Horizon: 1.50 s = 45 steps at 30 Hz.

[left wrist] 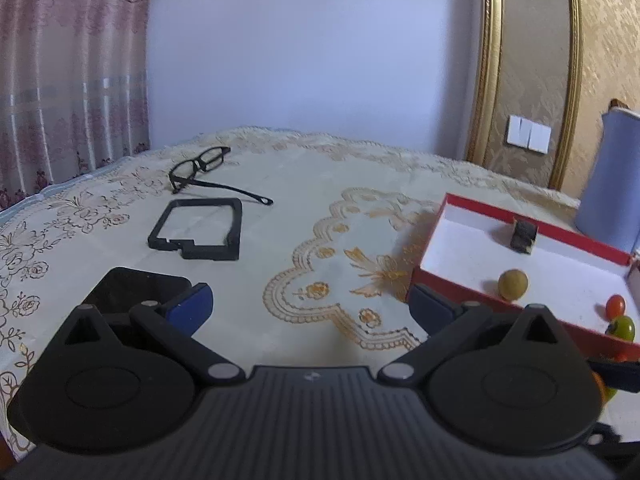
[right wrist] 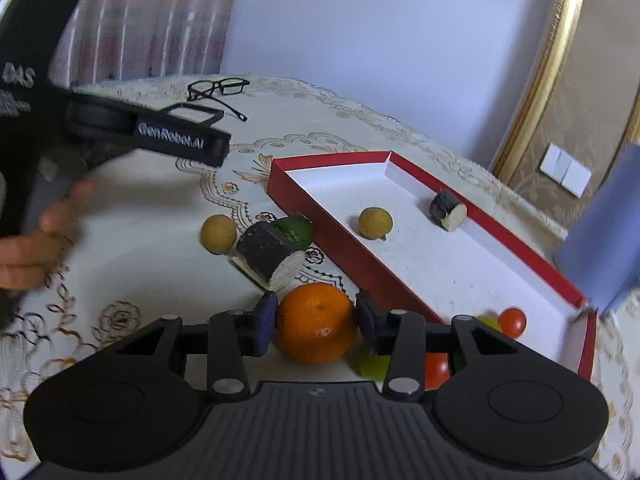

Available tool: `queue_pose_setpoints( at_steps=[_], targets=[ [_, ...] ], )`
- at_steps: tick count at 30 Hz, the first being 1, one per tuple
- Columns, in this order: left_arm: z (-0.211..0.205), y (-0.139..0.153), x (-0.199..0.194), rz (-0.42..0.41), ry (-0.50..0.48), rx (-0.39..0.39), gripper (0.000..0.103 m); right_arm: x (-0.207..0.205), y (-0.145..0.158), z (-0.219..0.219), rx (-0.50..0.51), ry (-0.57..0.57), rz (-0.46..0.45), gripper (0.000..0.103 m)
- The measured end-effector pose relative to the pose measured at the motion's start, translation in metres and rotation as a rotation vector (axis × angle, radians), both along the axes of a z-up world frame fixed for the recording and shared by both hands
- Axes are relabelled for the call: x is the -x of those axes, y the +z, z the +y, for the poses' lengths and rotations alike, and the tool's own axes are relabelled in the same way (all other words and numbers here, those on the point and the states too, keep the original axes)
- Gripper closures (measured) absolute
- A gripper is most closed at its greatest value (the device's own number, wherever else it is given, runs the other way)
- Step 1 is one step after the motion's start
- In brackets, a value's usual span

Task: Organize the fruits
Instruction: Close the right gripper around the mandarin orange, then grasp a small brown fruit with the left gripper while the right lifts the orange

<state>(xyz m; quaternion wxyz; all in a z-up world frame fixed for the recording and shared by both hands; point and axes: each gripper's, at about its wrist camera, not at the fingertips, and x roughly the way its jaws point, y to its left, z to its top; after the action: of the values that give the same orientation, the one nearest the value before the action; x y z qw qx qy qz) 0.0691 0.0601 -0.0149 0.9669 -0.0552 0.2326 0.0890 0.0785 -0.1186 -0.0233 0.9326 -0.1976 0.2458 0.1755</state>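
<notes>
**Two grippers up, one orange in the balance**

Several fruits wait outside the red tray point(right wrist: 320, 236), which lies on the cloth-covered bench point(right wrist: 152, 240) with its near wall right beside the action. Inside it sit a tan round fruit point(right wrist: 375, 222), a dark cut piece point(right wrist: 448, 209) by the far wall, and a red cherry tomato point(right wrist: 512, 322) at the near end.

Over to the right hand-held gripper point(right wrist: 316, 322): its blue pads bracket the orange point(right wrist: 316, 322) on both sides, touching or nearly so, so it looks clamped on the fruit, though how firmly I cannot tell. A round, smooth skin can squirt out of flat pads if the squeeze is light. And the tray wall is just beside the right finger; a low carry could clip that rim and shove the tray.

Just beyond the orange lie a dark cut cylinder point(right wrist: 268, 258), a green piece point(right wrist: 294, 229) and another tan fruit point(right wrist: 218, 234). A dropped orange could scatter them.

Meanwhile the left hand-held gripper point(left wrist: 312, 302) hovers wide open over bare cloth, holding nothing, with the tray's corner just beside its right finger.
</notes>
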Motion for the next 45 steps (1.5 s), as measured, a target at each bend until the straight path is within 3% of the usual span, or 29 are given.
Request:
queue_pose_setpoints(
  at_steps=[3,6,9,11,13,15,24,26,32,35,45],
  targets=[
    [0.001,0.000,-0.001,0.034,-0.080,0.007,0.000,0.017,0.006,-0.006,-0.048,-0.008,-0.032,0.061],
    [-0.003,0.003,0.007,0.017,-0.218,-0.064,0.000,0.036,0.009,-0.014,-0.097,-0.019,-0.060,0.061],
    [-0.011,0.004,0.019,-0.009,-0.417,-0.182,0.000,0.057,0.010,-0.024,-0.153,-0.018,-0.076,0.061],
    [-0.020,0.001,0.030,-0.042,-0.523,-0.313,0.000,0.067,0.009,-0.032,-0.198,-0.021,-0.078,0.061],
    [-0.028,-0.004,0.037,-0.079,-0.554,-0.430,0.001,0.071,0.007,-0.038,-0.241,-0.028,-0.073,0.061],
    [-0.032,-0.007,0.038,-0.094,-0.595,-0.492,0.012,0.072,0.005,-0.042,-0.271,-0.037,-0.065,0.061],
    [-0.028,-0.015,0.017,0.017,-0.738,-0.411,0.033,0.073,-0.002,-0.044,-0.293,-0.053,-0.057,0.061],
    [-0.029,-0.017,0.014,0.043,-0.769,-0.387,0.048,0.073,-0.002,-0.044,-0.294,-0.055,-0.057,0.061],
    [-0.026,-0.015,0.002,0.107,-0.828,-0.268,0.076,0.074,-0.002,-0.043,-0.296,-0.059,-0.058,0.061],
    [-0.023,-0.014,0.000,0.120,-0.826,-0.226,0.078,0.075,-0.002,-0.042,-0.301,-0.059,-0.059,0.061],
    [-0.025,0.001,0.020,0.027,-0.712,-0.283,0.078,0.079,0.000,-0.048,-0.332,-0.084,-0.080,0.061]
  ],
)
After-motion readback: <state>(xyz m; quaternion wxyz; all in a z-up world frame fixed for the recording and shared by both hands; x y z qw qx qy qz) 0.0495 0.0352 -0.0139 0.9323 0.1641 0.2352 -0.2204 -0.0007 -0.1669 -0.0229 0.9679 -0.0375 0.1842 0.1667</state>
